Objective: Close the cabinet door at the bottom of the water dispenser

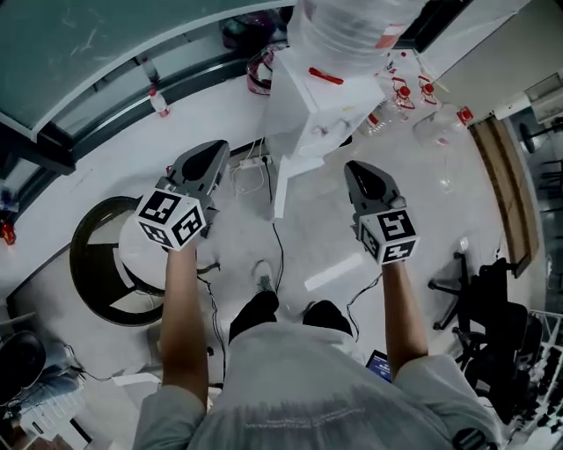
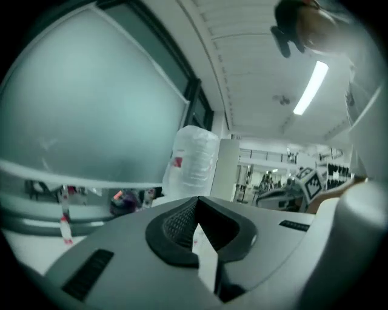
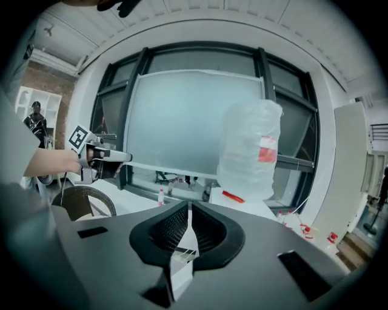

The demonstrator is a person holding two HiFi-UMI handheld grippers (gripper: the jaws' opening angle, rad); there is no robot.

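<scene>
Jug (image 1: 347,26) on dispenser (image 1: 308,98) (fill unclear), left hand-held gripper (image 1: 216,153) closed, right hand-held gripper (image 1: 355,170) closed

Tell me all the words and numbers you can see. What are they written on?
Nothing here can really be read.
Red label on the big water bottle: blurred, unreadable.
Faint print line across the person's shirt: too faint to read.
Red label on the small bottle by the window: too small.
Two marker cubes: black-and-white squares only, no words.
</scene>
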